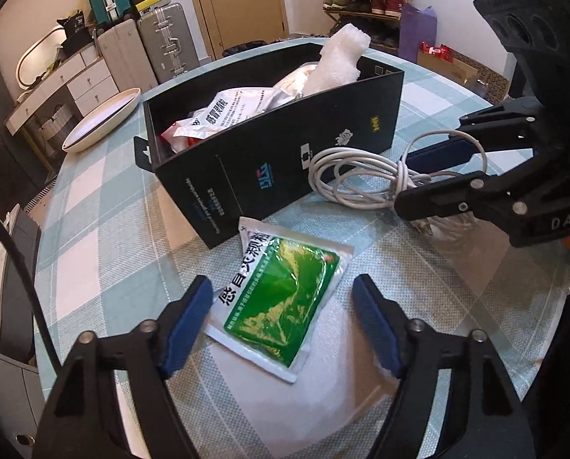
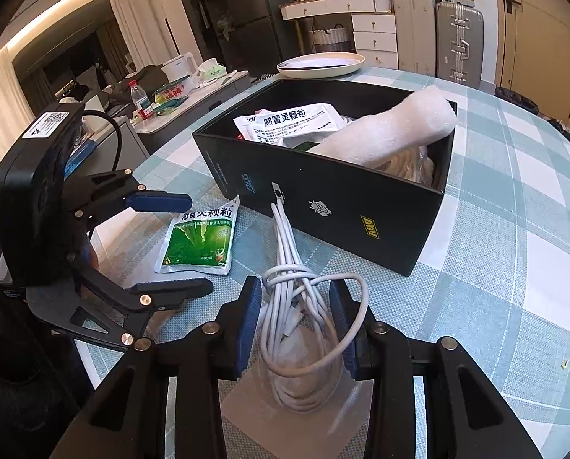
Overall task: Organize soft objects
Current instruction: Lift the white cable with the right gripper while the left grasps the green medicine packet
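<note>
A green medicine sachet lies flat on the checked tablecloth, between the fingers of my open left gripper; it also shows in the right wrist view. A coiled white cable lies on the table with my right gripper closed around it; the cable also shows in the left wrist view. The black box behind holds a rolled white towel, a white sachet and other soft items.
A cream oval plate sits at the table's far edge behind the box. The round table's rim falls off at the left. Suitcases, drawers and a shoe rack stand beyond the table.
</note>
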`<state>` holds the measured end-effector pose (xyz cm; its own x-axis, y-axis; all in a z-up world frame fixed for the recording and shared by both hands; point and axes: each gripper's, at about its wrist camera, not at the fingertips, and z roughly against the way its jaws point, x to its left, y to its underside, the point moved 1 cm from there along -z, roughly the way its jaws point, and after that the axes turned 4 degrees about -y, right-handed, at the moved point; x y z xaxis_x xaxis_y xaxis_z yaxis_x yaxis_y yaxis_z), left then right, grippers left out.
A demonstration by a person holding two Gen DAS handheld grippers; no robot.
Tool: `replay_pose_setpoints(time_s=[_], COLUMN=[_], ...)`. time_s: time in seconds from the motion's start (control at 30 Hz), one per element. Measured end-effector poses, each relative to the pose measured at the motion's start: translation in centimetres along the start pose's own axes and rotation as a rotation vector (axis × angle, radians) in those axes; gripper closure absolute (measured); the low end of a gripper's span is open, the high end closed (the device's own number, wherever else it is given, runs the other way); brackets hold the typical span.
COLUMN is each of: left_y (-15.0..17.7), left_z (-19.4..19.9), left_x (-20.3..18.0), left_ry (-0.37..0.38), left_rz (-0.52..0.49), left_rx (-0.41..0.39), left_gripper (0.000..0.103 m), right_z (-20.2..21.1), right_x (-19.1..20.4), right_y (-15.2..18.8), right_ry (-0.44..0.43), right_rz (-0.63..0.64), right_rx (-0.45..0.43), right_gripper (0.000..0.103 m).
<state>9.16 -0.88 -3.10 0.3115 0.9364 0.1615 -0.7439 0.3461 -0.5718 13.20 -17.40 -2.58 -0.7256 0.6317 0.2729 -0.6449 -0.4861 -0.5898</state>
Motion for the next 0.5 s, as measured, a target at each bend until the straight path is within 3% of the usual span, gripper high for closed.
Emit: replay_pose_setpoints(time_s=[0.2, 0.5], left_y=[0.2, 0.2], left_z=[0.3, 0.0], left_x=[0.1, 0.3], left_ry=[-0.006, 0.011], left_rz=[0.006, 0.007], left_rx=[0.007, -0.007], left_gripper=[0.046, 0.051], right_z=[-0.3, -1.4], right_x=[0.0, 0.4], right_y=[-0.1, -0.1], right_ry=[-0.008, -0.022], right_rz=[0.009, 0.025], right_rx=[0.013, 0.020], right_gripper=[0.060, 0.059])
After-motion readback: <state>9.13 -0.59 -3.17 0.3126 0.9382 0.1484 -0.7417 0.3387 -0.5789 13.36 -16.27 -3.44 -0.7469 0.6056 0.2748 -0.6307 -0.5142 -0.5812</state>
